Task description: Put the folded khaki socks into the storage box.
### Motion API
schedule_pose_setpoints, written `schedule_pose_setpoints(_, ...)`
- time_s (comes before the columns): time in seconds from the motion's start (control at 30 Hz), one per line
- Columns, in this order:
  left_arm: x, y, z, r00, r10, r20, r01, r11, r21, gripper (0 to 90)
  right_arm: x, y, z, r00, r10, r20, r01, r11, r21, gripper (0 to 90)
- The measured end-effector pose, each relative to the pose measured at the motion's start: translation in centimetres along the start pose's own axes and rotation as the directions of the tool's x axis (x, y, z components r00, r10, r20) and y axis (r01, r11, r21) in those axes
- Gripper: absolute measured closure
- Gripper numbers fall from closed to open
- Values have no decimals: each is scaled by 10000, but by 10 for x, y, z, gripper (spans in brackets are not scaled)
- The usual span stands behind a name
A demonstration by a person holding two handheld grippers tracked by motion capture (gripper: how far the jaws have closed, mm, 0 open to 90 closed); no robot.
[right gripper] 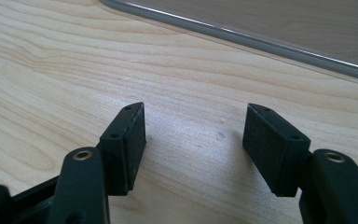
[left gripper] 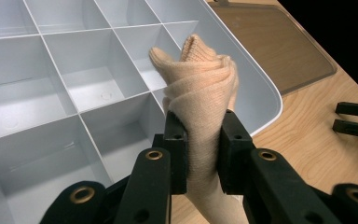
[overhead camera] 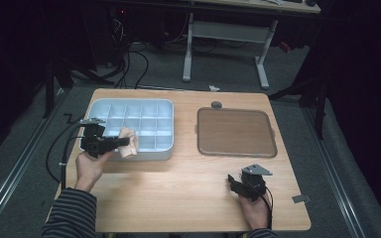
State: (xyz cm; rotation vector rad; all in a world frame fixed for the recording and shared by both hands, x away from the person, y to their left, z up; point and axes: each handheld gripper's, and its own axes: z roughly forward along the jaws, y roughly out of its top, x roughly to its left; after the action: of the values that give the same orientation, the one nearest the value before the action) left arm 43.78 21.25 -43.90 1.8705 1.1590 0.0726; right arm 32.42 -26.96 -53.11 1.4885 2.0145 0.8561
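Observation:
A rolled beige knitted cloth (left gripper: 200, 88) is pinched between the pads of my left gripper (left gripper: 201, 140), which is shut on it. In the high view that gripper (overhead camera: 125, 142) holds the beige cloth (overhead camera: 128, 142) over the front edge of a pale grey compartment tray (overhead camera: 166, 105). The cloth's far end points over the tray's front right cells (left gripper: 135, 135). My right gripper (right gripper: 193, 140) rests low over bare wood with its jaws wide apart and nothing between them. In the high view it (overhead camera: 234, 182) sits near the table's front right.
A brown flat lid or mat (overhead camera: 236, 132) with a grey rim lies right of the tray; its rim (right gripper: 261, 42) runs just beyond the right gripper. The wooden table (overhead camera: 178, 183) ends close behind both hands. Cables trail off the left edge.

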Motion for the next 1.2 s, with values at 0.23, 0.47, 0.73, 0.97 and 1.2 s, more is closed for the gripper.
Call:
schedule_pose_setpoints(0.23, 8, 1, 4, 9999, -123, -38, 123, 9999, 1, 770, 0, 0, 0, 10000, -8, 1, 8, 10000, 2, 394)
schedule_pose_setpoints(0.47, 13, 1, 8, 9998, -194, -57, 194, 9998, -12, 770, 0, 0, 0, 10000, -14, 3, 14, 10000, 1, 394)
schedule_pose_setpoints(0.73, 14, 10, 13, 9997, 51, -232, -46, 9997, 233, 770, 0, 0, 0, 10000, -9, 4, 9, 10000, 5, 394)
schedule_pose_setpoints(0.97, 22, 10, 22, 9993, -210, -295, 221, 9991, 366, 770, 0, 0, 0, 10000, -10, -1, 10, 10000, 6, 393)
schedule_pose_setpoints(1.2, 29, 9, 26, 9991, -269, -340, 288, 9979, 587, 769, 0, 0, 0, 10000, -8, -4, 8, 10000, 6, 392)
